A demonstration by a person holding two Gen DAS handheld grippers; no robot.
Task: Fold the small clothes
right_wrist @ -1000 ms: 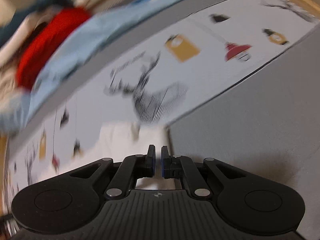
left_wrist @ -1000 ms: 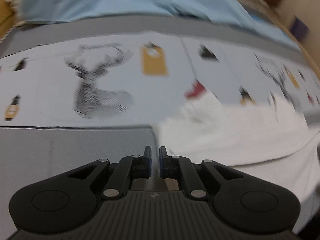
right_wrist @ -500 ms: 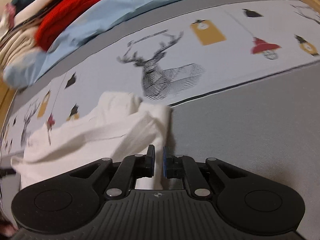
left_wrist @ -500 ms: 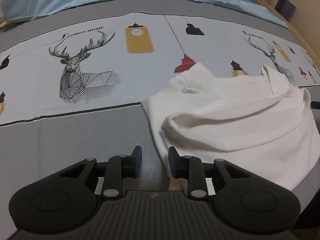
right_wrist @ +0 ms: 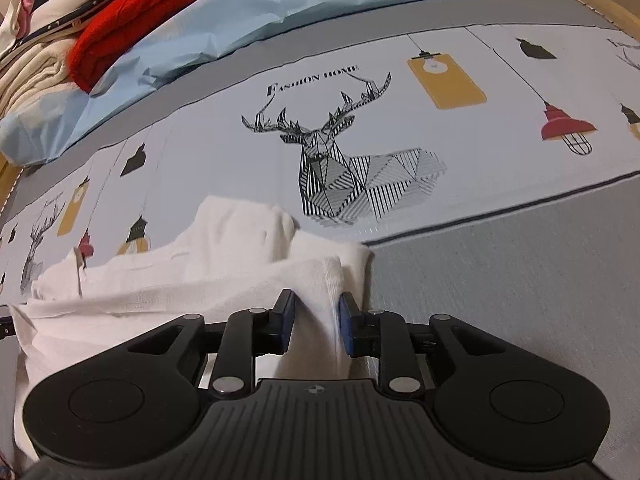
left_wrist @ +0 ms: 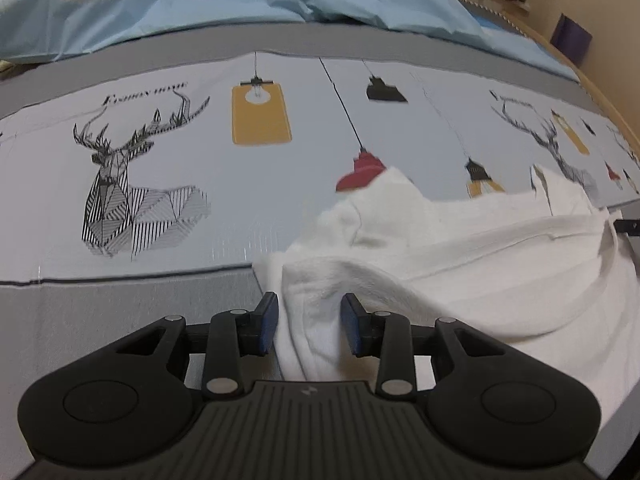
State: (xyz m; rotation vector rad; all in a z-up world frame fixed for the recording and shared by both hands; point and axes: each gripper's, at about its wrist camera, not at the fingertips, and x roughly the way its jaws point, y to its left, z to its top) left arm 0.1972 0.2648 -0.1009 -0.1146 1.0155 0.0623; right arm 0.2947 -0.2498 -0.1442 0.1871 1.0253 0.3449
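Observation:
A small white garment (left_wrist: pixel 460 264) lies rumpled on the printed bed sheet, with a folded edge toward me. In the left wrist view my left gripper (left_wrist: pixel 310 322) is open, and the garment's left folded edge lies loose between its blue pads. In the right wrist view the same white garment (right_wrist: pixel 168 280) spreads to the left. My right gripper (right_wrist: pixel 316 320) is open, with the garment's right folded edge lying loose between its pads.
The sheet (right_wrist: pixel 520 272) has a grey band near me and a pale band printed with deer (right_wrist: pixel 340 168) and lamps. A light blue cloth (left_wrist: pixel 240 4) lies at the back. A red garment (right_wrist: pixel 152 12) and stacked clothes (right_wrist: pixel 36 40) sit at the far left.
Both grippers have opened and let go of the white garment, which now rests on the sheet. The left one opened first, the right one in the last half second.

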